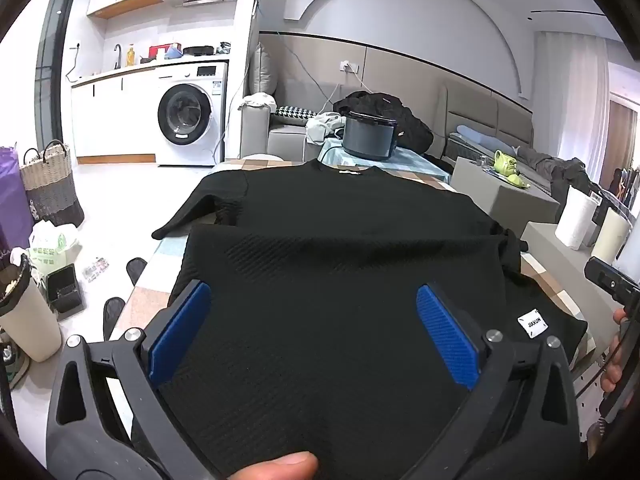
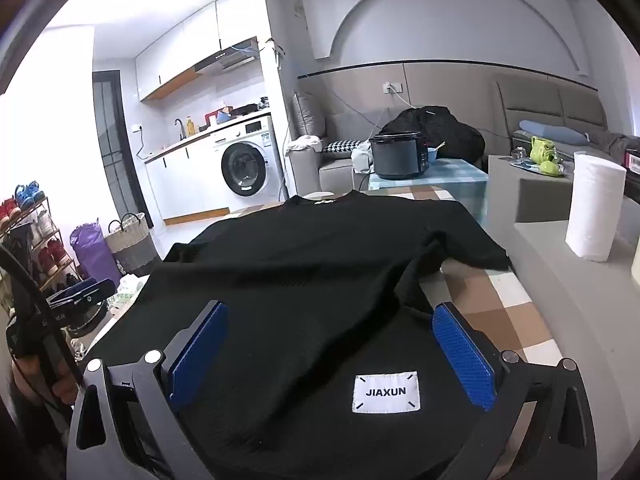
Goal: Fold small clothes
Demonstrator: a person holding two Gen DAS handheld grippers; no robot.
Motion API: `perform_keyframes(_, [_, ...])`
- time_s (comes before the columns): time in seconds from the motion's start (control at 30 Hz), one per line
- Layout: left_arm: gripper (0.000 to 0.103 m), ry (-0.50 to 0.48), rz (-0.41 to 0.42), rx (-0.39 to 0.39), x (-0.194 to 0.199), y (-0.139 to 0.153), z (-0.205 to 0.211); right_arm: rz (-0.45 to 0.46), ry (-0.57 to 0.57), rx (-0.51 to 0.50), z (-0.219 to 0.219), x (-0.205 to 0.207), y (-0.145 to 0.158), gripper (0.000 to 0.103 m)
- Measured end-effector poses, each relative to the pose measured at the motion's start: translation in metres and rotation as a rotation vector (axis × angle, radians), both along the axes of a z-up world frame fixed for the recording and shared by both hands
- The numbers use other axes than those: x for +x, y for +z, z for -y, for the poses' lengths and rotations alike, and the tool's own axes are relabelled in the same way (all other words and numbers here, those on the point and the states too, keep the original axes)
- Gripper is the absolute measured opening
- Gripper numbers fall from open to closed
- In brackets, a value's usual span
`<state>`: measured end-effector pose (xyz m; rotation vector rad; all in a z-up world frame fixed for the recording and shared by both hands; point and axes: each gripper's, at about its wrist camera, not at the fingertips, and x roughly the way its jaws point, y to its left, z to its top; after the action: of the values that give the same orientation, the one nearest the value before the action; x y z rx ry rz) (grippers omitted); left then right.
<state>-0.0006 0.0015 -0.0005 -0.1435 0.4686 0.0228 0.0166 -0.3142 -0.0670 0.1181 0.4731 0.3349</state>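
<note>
A black knit top [image 1: 340, 216] lies spread on the checked table [image 1: 136, 304], collar at the far end and left sleeve [image 1: 188, 216] hanging toward the table's left edge. Its near part forms a raised layer across the body. My left gripper [image 1: 313, 290] hovers over this near part, blue pads [image 1: 180, 332] wide apart, open, nothing pinched. In the right wrist view the same top [image 2: 320, 248] shows a white JIAXUN label [image 2: 386, 391] between the jaws. My right gripper [image 2: 331, 307] is open too, over the top's near right corner. Each gripper shows at the other view's edge.
A dark rice cooker [image 2: 400, 156] stands on a blue-checked table beyond the collar. A paper towel roll [image 2: 594, 208] sits on a grey ledge [image 2: 560, 280] to the right. On the floor at left are a woven basket [image 1: 50, 184], a bin [image 1: 24, 316] and bags.
</note>
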Motion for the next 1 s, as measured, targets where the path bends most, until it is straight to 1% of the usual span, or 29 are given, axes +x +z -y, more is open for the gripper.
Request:
perform_keyframes(0.13, [0.103, -0.001, -0.010, 0.000, 0.001, 0.000, -0.002, 0.010, 0.015, -0.003, 0.000, -0.002, 0.001, 0.103])
perform_keyframes(0.3, [0.103, -0.008, -0.012, -0.003, -0.003, -0.001, -0.004, 0.017, 0.026, -0.033, -0.009, -0.003, 0.004, 0.103])
perform_keyframes(0.37, [0.103, -0.008, -0.014, -0.001, -0.001, -0.007, -0.003, 0.017, 0.037, -0.023, -0.007, -0.003, 0.004, 0.103])
perform_keyframes(0.43, [0.103, -0.010, -0.019, -0.002, -0.002, -0.007, 0.006, 0.018, 0.039, -0.032, -0.011, -0.002, 0.005, 0.103])
perform_keyframes(0.53, [0.103, -0.020, -0.031, -0.005, 0.002, -0.007, 0.007, 0.022, 0.047, -0.022, -0.005, 0.002, 0.005, 0.103])
perform_keyframes(1.0, [0.103, -0.033, -0.039, -0.021, 0.002, -0.004, 0.006, 0.057, 0.053, -0.029, -0.009, 0.002, 0.015, 0.103])
